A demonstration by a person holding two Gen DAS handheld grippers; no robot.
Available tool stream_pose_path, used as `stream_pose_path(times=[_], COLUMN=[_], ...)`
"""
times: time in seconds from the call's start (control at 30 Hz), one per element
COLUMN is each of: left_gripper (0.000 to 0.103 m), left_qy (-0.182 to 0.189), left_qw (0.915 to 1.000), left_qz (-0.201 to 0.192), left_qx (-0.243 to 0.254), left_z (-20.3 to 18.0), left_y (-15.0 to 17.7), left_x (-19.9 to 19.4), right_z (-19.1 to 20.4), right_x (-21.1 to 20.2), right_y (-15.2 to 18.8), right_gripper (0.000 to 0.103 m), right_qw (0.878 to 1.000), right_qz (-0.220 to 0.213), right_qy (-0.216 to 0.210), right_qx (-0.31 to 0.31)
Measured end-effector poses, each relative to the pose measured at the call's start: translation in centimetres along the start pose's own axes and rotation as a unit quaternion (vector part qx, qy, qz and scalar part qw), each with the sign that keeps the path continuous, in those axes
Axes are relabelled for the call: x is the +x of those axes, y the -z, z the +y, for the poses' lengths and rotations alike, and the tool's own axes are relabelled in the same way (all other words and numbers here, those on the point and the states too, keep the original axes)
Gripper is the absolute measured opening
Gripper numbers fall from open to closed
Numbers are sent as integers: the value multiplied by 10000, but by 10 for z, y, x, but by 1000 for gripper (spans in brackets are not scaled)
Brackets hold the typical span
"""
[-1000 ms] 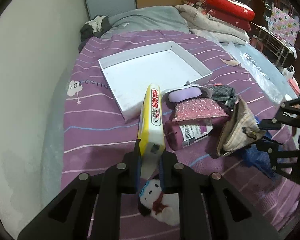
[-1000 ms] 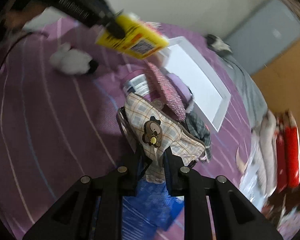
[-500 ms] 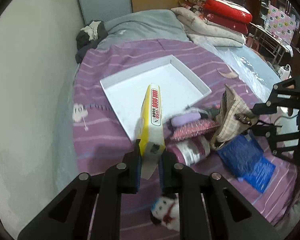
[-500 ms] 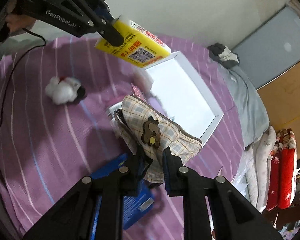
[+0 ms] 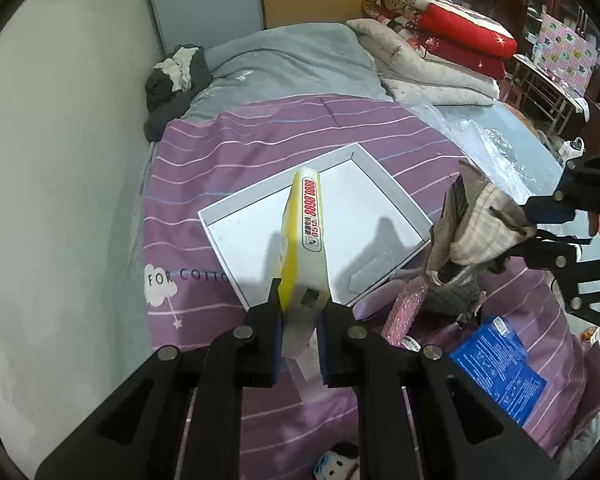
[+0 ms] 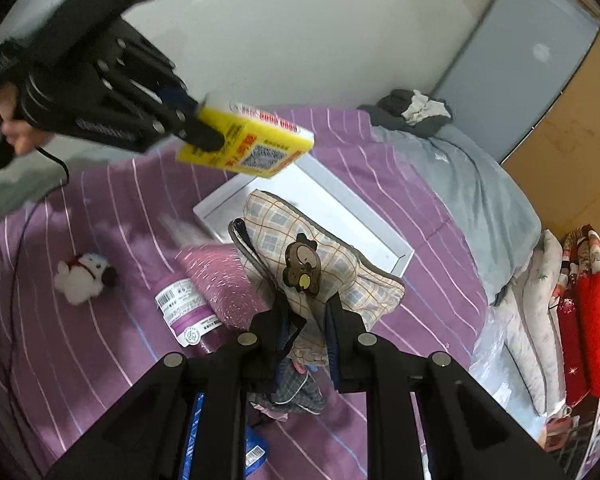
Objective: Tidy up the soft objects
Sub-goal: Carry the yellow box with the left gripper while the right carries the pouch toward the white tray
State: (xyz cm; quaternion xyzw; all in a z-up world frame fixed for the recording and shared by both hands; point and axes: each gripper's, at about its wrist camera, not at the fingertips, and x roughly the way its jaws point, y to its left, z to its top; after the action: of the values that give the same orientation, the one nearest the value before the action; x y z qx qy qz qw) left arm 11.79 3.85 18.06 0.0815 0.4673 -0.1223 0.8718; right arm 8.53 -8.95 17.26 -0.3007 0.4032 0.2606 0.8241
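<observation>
My left gripper (image 5: 299,322) is shut on a yellow sponge pack (image 5: 305,240) with red digits, held in the air over the near part of a shallow white tray (image 5: 372,216) on the purple striped bed. In the right wrist view the same yellow sponge pack (image 6: 248,148) hangs from the left gripper (image 6: 204,136) above the white tray (image 6: 364,216). My right gripper (image 6: 305,320) is shut on a beige plaid pouch (image 6: 292,248) with a bear badge, lifted off the bed. From the left wrist view, the plaid pouch (image 5: 476,224) hangs beside the tray's right corner.
On the bedspread lie a pink glittery cloth (image 6: 220,288), a purple roll with a barcode label (image 6: 188,316), a blue packet (image 5: 500,368), a dark checked cloth (image 6: 296,392) and a small white plush toy (image 6: 84,276). Folded quilts (image 5: 432,64) and a grey blanket (image 5: 292,64) lie beyond.
Both grippers have risen and moved toward the tray with their loads. The yellow pack now hangs over the tray, and the plaid pouch has come off the pile on the bed.
</observation>
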Motion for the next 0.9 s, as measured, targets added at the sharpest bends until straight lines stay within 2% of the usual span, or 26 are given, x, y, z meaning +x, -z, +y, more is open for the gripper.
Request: stream_pose_path(times=[0.2,0.5,0.67,0.9], left_gripper=[16,16,16,16], left_qy=[-43,-150,-266,-698], left_qw=[9999,9987,9964,9933], left_qz=[139,494,792,670], left_qx=[40,23,134,630], left_z=[-3,5,5,-4], left_y=[-9,-19,-18,-11], left_x=[22,75,110,127], right_z=[-9,-38,-38,-44], right_x=[9,79,117,147], right_y=[-5,-9,-8,-3], right_gripper=[15,15,15,15], right_qw=[9999,9992,9985,9984], right_qz=[-32,319,521,564], right_qy=[135,169,131,-76], right_qx=[-95,161,-85,-20])
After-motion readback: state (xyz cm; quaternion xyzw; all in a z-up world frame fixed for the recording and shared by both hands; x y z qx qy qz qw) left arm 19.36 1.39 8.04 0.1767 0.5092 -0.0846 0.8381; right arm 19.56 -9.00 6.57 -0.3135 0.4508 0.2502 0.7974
